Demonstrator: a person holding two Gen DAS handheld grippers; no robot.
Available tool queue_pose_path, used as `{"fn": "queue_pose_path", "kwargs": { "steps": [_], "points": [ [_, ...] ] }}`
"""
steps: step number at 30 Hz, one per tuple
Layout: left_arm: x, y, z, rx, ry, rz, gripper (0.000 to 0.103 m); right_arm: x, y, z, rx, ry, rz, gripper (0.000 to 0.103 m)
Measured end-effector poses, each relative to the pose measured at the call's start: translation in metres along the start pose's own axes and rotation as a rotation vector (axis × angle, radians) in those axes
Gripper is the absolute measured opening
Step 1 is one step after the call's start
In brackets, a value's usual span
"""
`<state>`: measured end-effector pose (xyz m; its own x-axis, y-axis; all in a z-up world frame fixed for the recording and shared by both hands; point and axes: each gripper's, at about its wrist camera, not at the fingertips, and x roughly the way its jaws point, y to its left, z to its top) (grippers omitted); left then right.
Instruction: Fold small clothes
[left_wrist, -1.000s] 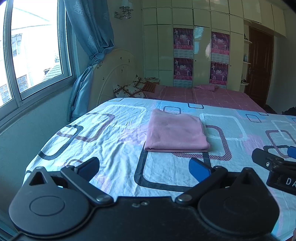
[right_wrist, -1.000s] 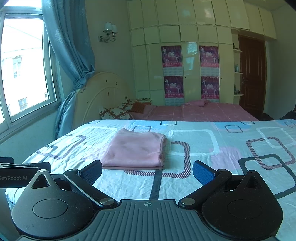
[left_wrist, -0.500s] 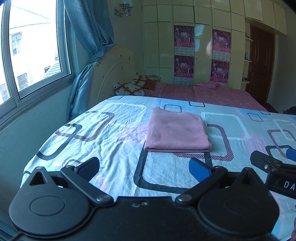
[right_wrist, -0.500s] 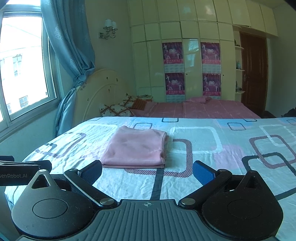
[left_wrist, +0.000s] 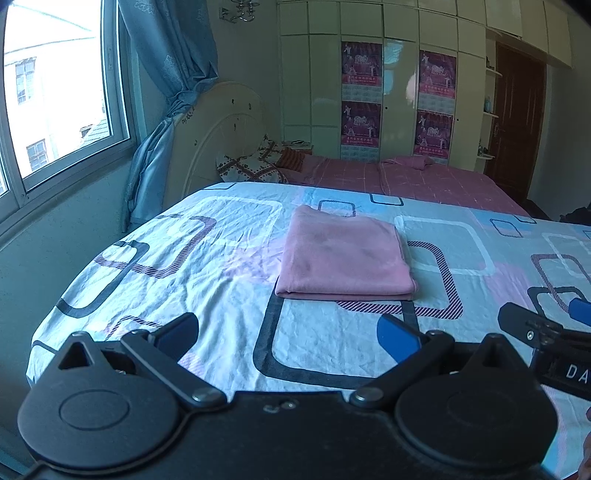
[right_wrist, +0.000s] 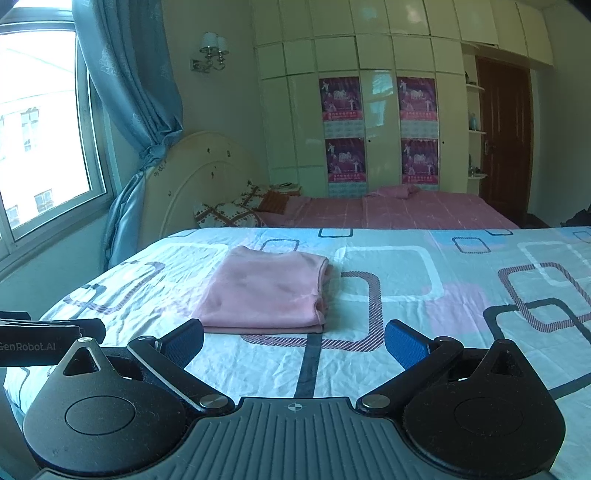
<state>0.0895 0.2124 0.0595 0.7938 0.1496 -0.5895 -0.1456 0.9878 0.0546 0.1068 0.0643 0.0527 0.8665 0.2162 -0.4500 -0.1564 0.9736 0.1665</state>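
Ahead of both claws: folding judged complete.
Pink garment (left_wrist: 345, 253) lay folded on the bed (left_wrist: 207, 266); left claw (left_wrist: 288, 332) and right claw (right_wrist: 293, 341) stood open, empty; next, withdraw.

This is a bedroom in a home. A bed spread with a sheet (right_wrist: 406, 280) printed in rounded squares fills the near ground. Beyond it stands a second bed with a pink cover (right_wrist: 406, 214), a cream arched headboard (right_wrist: 192, 184) and patterned pillows (right_wrist: 229, 214) at its far left. Blue curtains (right_wrist: 136, 96) hang by a window (right_wrist: 40, 133) on the left. A cream built-in wardrobe (right_wrist: 380, 110) carrying purple posters (right_wrist: 341, 99) lines the far wall, beside a dark wooden door (right_wrist: 504, 140) on the right, and a wall lamp (right_wrist: 212, 48) hangs high up.
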Motion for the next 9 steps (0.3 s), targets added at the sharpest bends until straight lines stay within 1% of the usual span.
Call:
{"fn": "queue_pose_path", "kwargs": {
  "steps": [2, 4, 7, 9],
  "points": [
    [0.005, -0.002, -0.002, 0.004, -0.025, -0.019, 0.102, 0.004, -0.003, -0.001, 0.005, 0.008, -0.005, 0.103],
    [0.012, -0.005, -0.003, 0.011, -0.041, -0.006, 0.102, 0.008, -0.006, -0.001, 0.011, 0.015, -0.015, 0.103],
    [0.033, -0.005, 0.001, 0.012, -0.004, 0.0, 0.102, 0.017, -0.014, -0.002, 0.023, 0.03, -0.037, 0.103],
    [0.054, 0.001, 0.005, -0.007, 0.03, -0.02, 0.102, 0.023, -0.02, -0.003, 0.033, 0.04, -0.055, 0.103]
  ]
}}
